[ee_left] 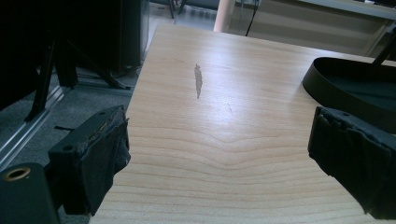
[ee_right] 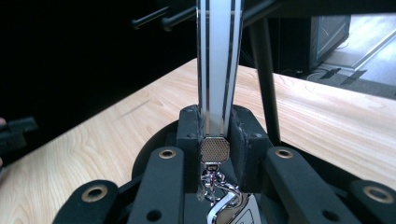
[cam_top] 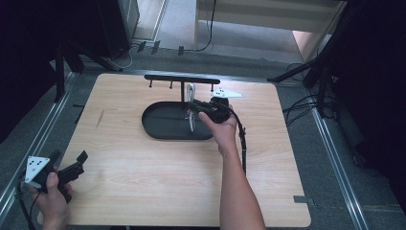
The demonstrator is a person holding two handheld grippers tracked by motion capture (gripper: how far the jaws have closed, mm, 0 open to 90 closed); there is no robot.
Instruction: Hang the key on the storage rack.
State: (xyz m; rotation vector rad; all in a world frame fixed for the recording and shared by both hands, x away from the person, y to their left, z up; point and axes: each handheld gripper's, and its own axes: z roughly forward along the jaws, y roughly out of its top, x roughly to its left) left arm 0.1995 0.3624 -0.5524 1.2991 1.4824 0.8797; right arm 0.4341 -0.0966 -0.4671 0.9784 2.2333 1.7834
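Observation:
A white lanyard strap with dark edge stripes rises from between the jaws of my right gripper, which is shut on it just above its metal clip. A silver hook hangs below the clip. In the high view my right gripper is over the right part of a black oval tray, and the lanyard reaches up toward the black peg rack behind the tray. At the table's front left corner my left gripper stands open, nothing between its pads.
The rack's post stands just right of the strap. A grey scuff marks the wooden table. The tray's rim lies ahead and to the right of the left gripper. Dark stands and cables surround the table.

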